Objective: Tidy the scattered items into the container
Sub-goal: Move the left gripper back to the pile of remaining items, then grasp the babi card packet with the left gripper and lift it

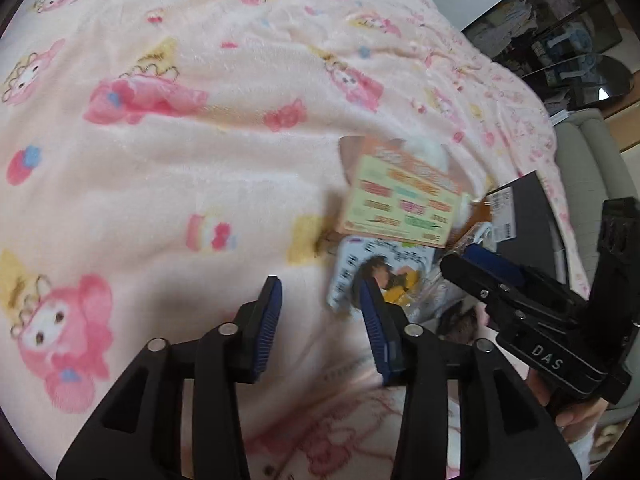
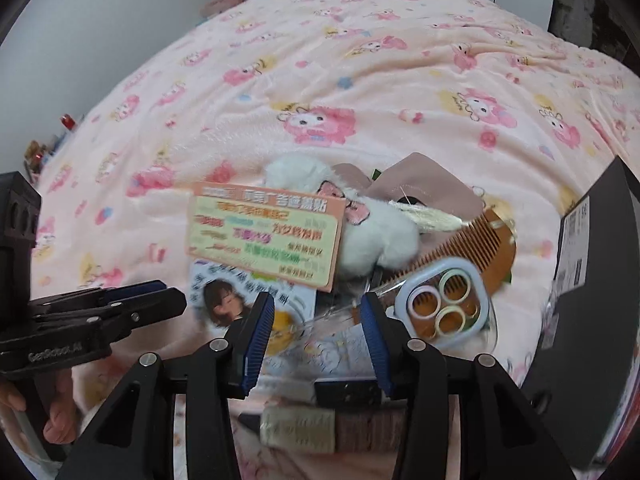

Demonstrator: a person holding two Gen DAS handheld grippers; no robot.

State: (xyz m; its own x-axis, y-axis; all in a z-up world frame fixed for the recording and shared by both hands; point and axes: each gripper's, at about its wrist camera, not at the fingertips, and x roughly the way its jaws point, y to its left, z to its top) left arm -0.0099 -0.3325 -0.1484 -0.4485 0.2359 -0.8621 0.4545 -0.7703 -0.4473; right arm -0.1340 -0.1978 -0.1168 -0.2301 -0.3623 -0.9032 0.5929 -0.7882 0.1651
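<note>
Scattered items (image 2: 320, 240) sit piled on the bed just ahead of both hand-held grippers, left (image 1: 320, 320) and right (image 2: 316, 316), each part-open, gripping nothing.

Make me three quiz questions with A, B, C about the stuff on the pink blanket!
1. Where is the wooden comb?
A. beside the white plush toy
B. inside the black box
C. on the floor

2. How many rings are on the clear phone case?
A. one
B. three
C. six

3. What is the right hand-held gripper doing?
A. squeezing the comb
B. squeezing the toy
C. open, holding nothing

Answers:
1. A: the comb lies right next to the toy.
2. B: three pastel rings show.
3. C: its blue pads stand apart with nothing pinched.
</note>
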